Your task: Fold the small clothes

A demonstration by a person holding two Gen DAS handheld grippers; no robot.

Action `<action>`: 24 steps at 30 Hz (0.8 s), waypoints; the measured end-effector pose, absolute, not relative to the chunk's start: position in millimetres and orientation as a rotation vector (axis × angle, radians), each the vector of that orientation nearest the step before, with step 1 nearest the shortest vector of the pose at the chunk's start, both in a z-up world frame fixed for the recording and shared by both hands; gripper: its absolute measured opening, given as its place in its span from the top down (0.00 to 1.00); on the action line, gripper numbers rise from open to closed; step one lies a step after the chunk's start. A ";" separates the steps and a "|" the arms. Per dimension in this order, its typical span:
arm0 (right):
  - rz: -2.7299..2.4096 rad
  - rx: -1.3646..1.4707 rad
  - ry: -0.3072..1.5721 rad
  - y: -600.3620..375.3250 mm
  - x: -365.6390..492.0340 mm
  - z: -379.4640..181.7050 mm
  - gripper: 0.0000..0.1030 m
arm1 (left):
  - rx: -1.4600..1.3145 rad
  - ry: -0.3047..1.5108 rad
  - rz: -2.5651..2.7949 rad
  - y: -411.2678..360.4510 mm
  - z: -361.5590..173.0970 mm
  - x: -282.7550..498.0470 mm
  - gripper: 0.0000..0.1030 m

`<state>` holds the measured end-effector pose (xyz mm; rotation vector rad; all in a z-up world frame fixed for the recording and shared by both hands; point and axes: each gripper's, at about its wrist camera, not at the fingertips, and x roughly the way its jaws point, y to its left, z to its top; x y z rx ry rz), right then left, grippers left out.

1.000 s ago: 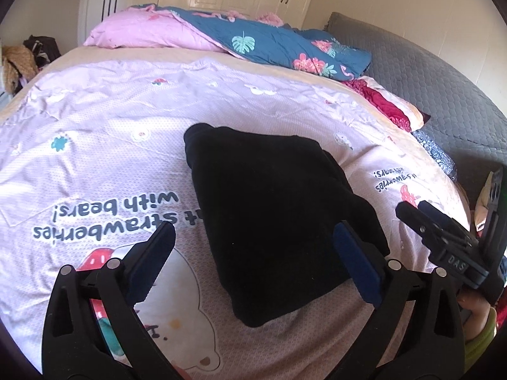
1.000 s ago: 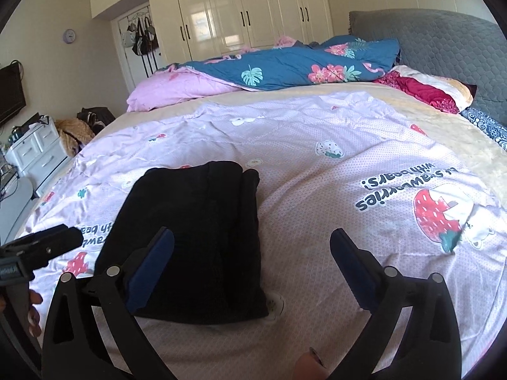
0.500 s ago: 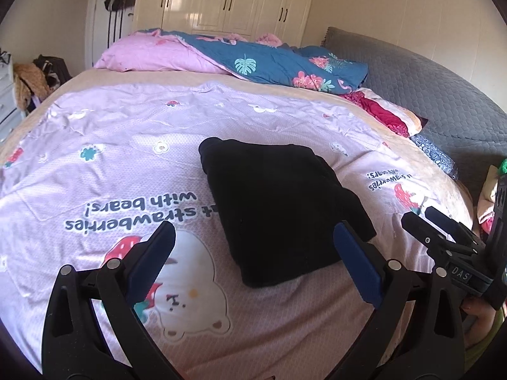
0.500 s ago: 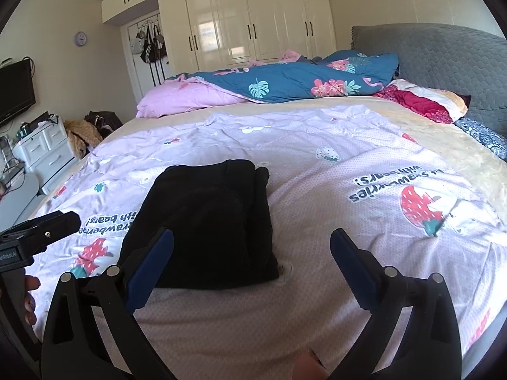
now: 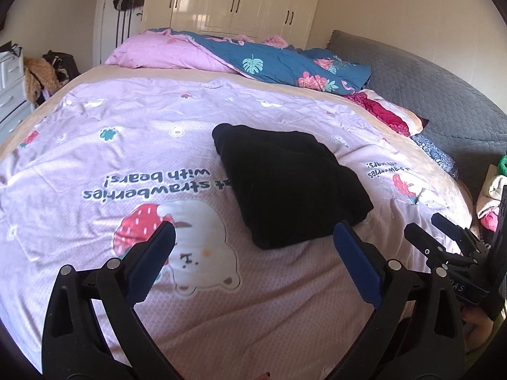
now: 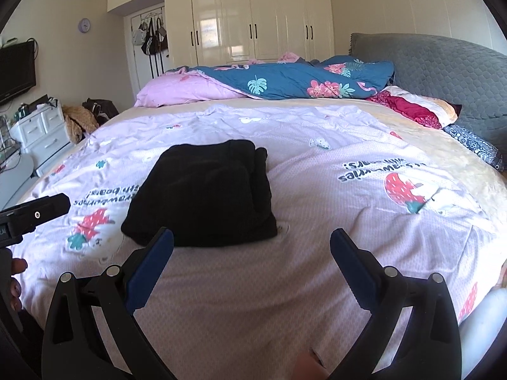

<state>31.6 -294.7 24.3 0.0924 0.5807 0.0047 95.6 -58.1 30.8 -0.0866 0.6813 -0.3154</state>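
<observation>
Your left gripper [image 5: 253,237] was spread wide with nothing between the blue pads [image 5: 149,262], hovering over the near part of the bed. Same deal with your right gripper [image 6: 252,237]: jaws wide apart, nothing pinched. Neither one was touching the fabric.

That black garment [image 5: 288,186] was lying folded into a compact rectangle on the pink strawberry-and-bear bedspread [image 5: 126,145], roughly mid-bed. From the left view it sat ahead and a bit right of center, just past the right pad. From the right view the same bundle [image 6: 206,190] sat ahead and left, with its near edge just beyond the left pad.

Farther back you had a blue floral quilt [image 6: 285,79] bunched up over a pink pillow [image 6: 183,90], beside the grey headboard [image 6: 443,72].
</observation>
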 end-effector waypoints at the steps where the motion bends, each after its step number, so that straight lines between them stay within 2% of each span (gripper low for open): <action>1: 0.005 0.094 0.583 -293.7 29.6 23.3 0.04 | -0.080 0.679 -0.308 -57.2 29.1 92.6 0.09; 24: -0.010 0.065 0.661 -285.0 27.8 4.1 0.04 | -0.074 0.730 -0.272 -54.8 9.6 98.3 0.09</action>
